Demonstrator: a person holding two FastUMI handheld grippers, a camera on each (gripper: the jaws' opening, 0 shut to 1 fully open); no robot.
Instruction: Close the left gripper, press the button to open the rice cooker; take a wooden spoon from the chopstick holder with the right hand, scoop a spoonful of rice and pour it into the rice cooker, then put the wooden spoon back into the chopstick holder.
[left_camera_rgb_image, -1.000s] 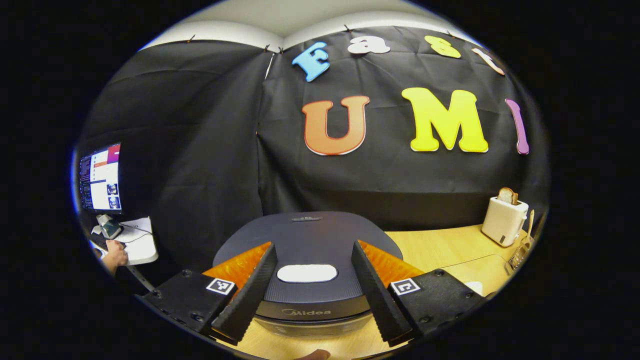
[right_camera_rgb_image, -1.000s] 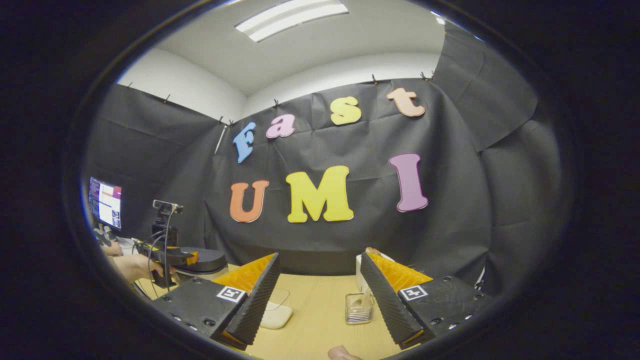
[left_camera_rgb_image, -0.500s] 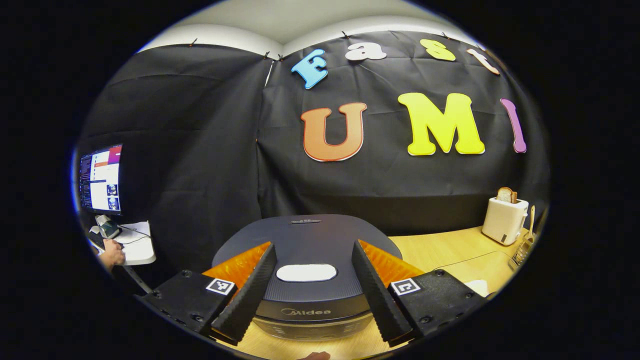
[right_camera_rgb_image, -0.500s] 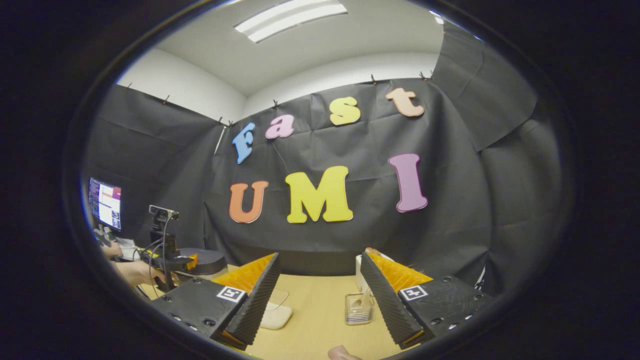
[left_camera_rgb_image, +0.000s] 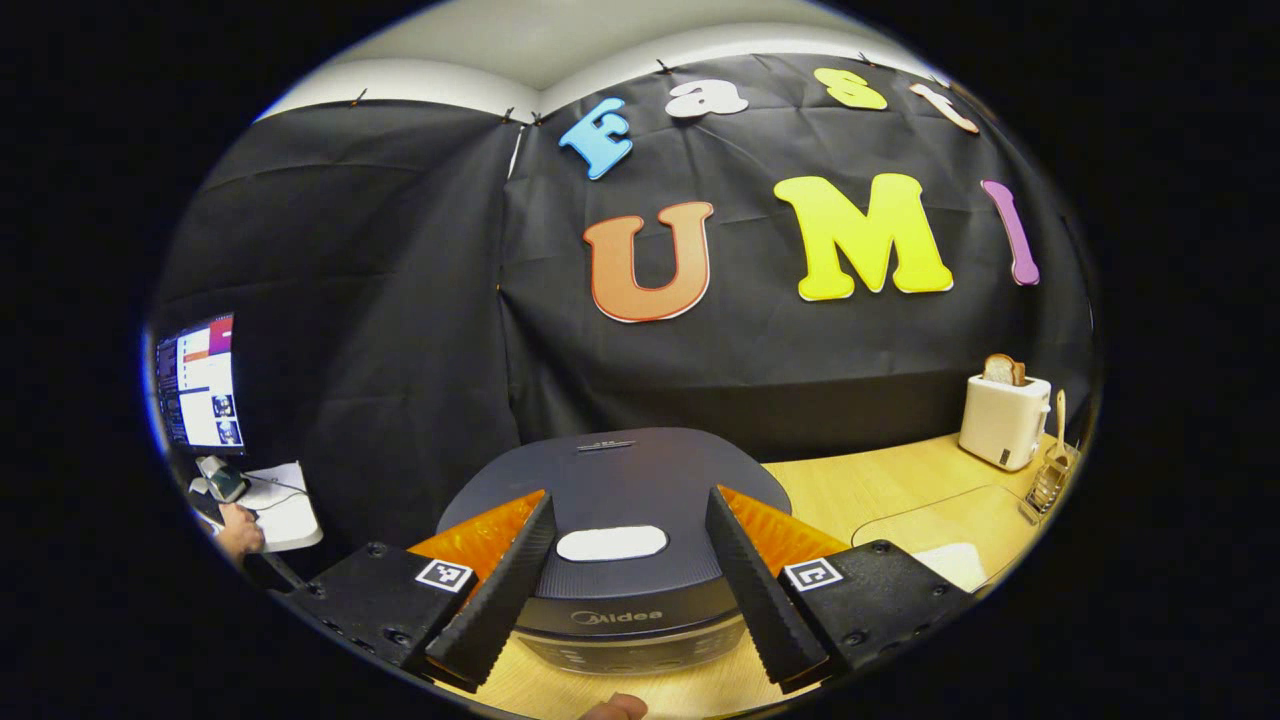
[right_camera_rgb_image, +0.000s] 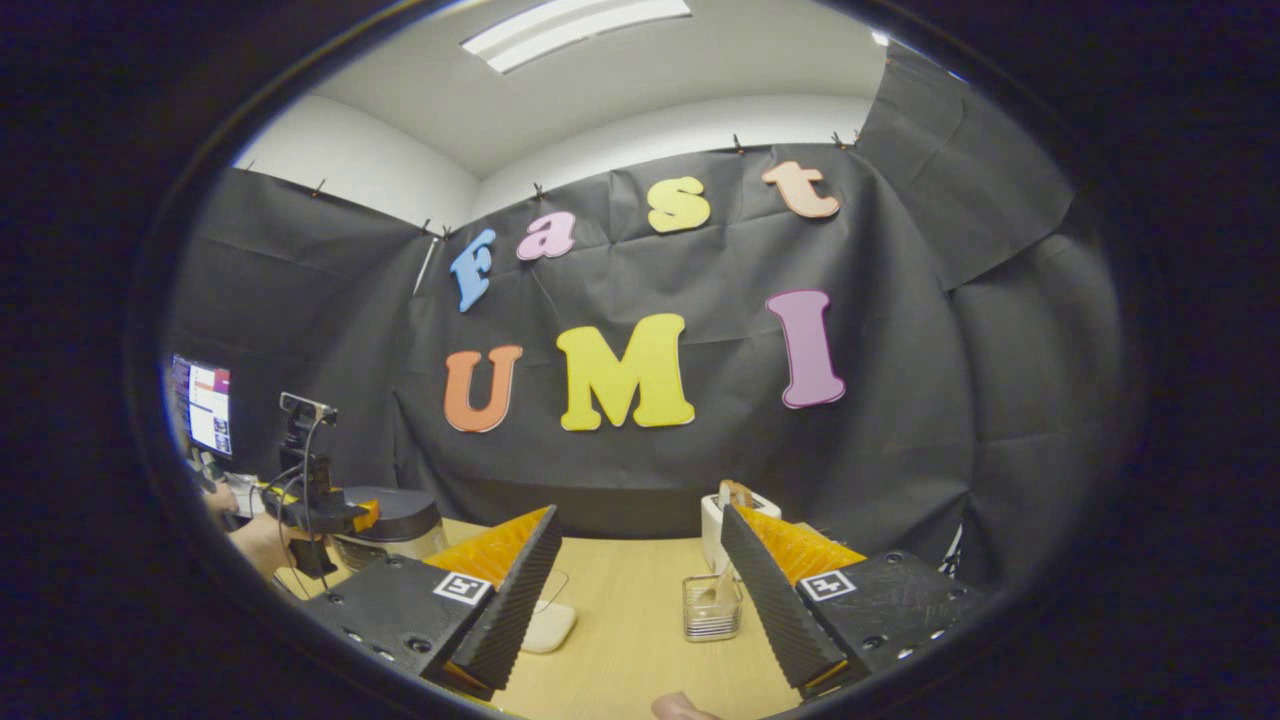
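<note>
In the left gripper view, the left gripper (left_camera_rgb_image: 622, 580) has its fingers spread wide on either side of the closed rice cooker (left_camera_rgb_image: 615, 480), whose pale oval button (left_camera_rgb_image: 611, 543) lies between the fingertips at 6 o'clock. The chopstick holder (left_camera_rgb_image: 1048, 484) with the wooden spoon (left_camera_rgb_image: 1059, 425) stands at 3 o'clock beside a toaster (left_camera_rgb_image: 1003, 420) on the table (left_camera_rgb_image: 860, 490). In the right gripper view, the right gripper (right_camera_rgb_image: 635, 600) is also wide and holds nothing, and the holder stands at 6 o'clock, apparently just ahead of its right finger.

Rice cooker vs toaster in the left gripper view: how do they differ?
The rice cooker is dark, low and rounded; the toaster is pale, boxy and upright. The rice cooker sits close ahead with its lid shut; the toaster stands far off, bread poking from its top. Both rest on the wooden table.
</note>
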